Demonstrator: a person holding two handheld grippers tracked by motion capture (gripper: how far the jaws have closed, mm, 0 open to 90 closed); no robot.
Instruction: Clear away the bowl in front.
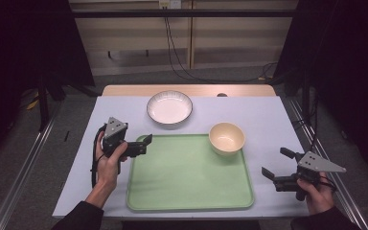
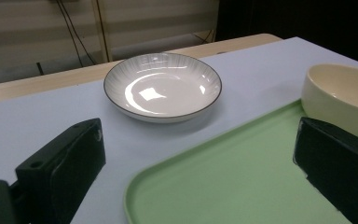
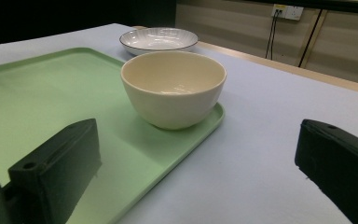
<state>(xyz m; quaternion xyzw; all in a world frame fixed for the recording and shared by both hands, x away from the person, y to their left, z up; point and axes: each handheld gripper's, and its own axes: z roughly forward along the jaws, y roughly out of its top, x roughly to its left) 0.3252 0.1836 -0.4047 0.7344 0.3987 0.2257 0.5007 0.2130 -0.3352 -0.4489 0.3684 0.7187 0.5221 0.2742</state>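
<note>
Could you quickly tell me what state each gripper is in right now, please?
Left gripper: open, holding nothing, beside the light green plastic tray.
Right gripper: open, holding nothing.

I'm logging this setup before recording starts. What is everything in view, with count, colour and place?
Tray: one, light green, near centre of the table.
Bowl: one, cream, on the tray's far right corner.
Plate: one, white with dark rim, on the table beyond the tray, off it.
Table: one, pale blue-grey top, wooden far edge.
Cables: black, hanging against the back wall.
Left tongs: black, open, at the tray's left edge.
Right tongs: black, open, right of the tray.
</note>
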